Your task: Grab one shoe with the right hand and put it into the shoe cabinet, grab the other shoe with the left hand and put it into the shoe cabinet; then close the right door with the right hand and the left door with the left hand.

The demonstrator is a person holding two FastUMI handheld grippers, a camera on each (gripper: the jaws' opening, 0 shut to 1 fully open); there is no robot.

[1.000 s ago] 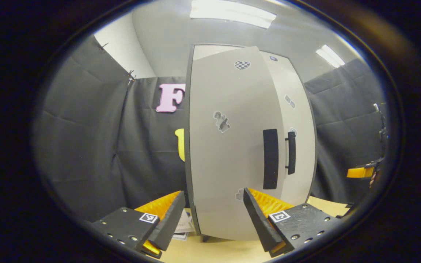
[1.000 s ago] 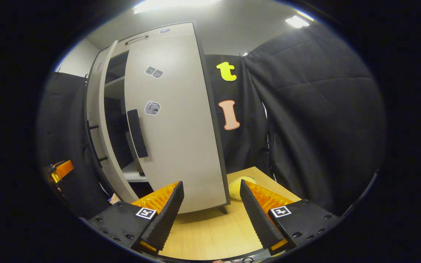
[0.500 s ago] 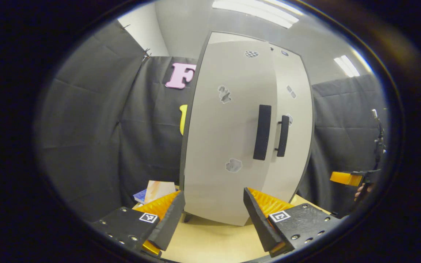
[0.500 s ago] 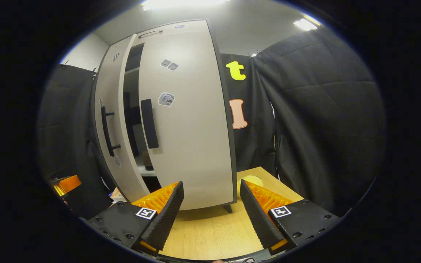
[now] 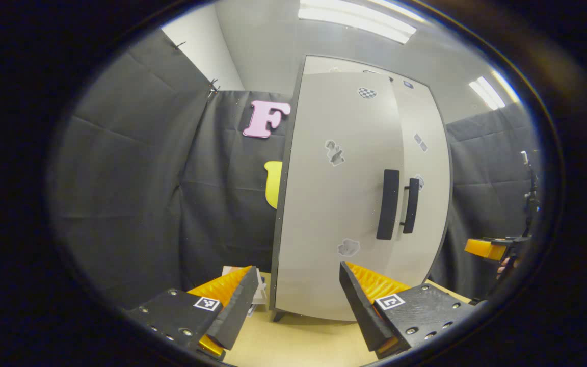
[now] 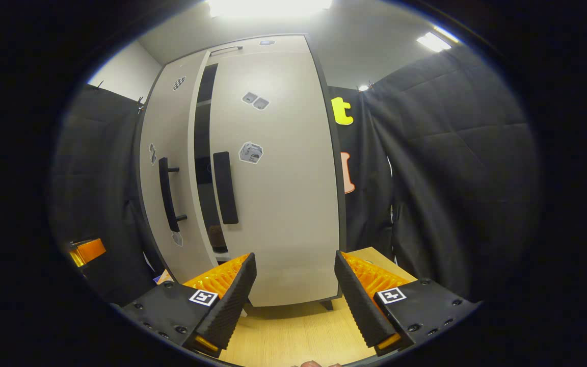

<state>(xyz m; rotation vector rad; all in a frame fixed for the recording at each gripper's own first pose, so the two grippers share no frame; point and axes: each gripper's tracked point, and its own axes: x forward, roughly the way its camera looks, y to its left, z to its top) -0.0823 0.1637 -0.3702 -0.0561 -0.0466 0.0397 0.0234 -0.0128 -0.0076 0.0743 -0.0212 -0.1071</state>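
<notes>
Cabinet (image 6: 273,204) stands on counter (image 6: 293,334); left door (image 5: 334,204) near shut, narrow gap beside right door (image 6: 278,178). We judge doors stiff, light-swinging; push flat panel beside handle (image 5: 389,204). Both hand-held grippers (image 5: 296,300) (image 6: 293,300) agape, empty.

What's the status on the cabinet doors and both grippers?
Left gripper open, empty. Right gripper open, empty. Tall light-grey shoe cabinet: left door not fully shut, dark gap beside the right door. Nothing blocking.
</notes>
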